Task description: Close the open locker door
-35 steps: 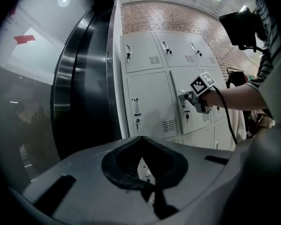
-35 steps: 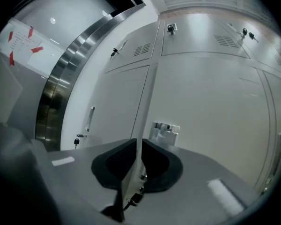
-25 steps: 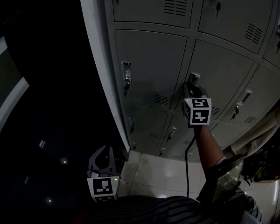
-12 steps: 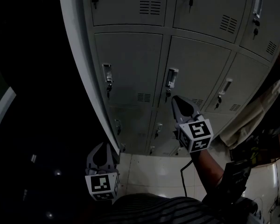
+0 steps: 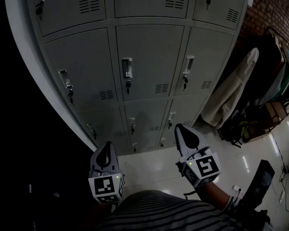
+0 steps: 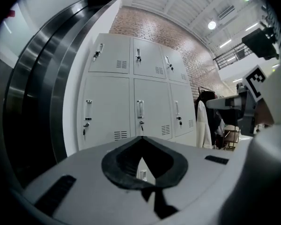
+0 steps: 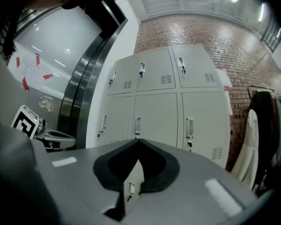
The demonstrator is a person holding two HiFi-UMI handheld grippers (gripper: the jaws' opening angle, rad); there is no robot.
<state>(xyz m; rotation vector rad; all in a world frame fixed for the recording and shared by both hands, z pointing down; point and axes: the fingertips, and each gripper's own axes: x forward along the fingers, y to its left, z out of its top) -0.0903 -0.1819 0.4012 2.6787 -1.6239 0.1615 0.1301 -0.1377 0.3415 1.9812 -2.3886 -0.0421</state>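
Lockers [image 5: 149,57]: visible doors closed. Left gripper [image 5: 106,147], right gripper [image 5: 183,129]: before lockers, not touching them, jaws clenched on nothing.

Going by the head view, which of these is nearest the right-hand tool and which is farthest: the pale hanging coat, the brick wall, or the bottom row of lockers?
1. The bottom row of lockers, just ahead of the right tool and slightly to its left.
2. The pale hanging coat, off to the right beside the lockers.
3. The brick wall, at the far upper right, past the lockers' end.
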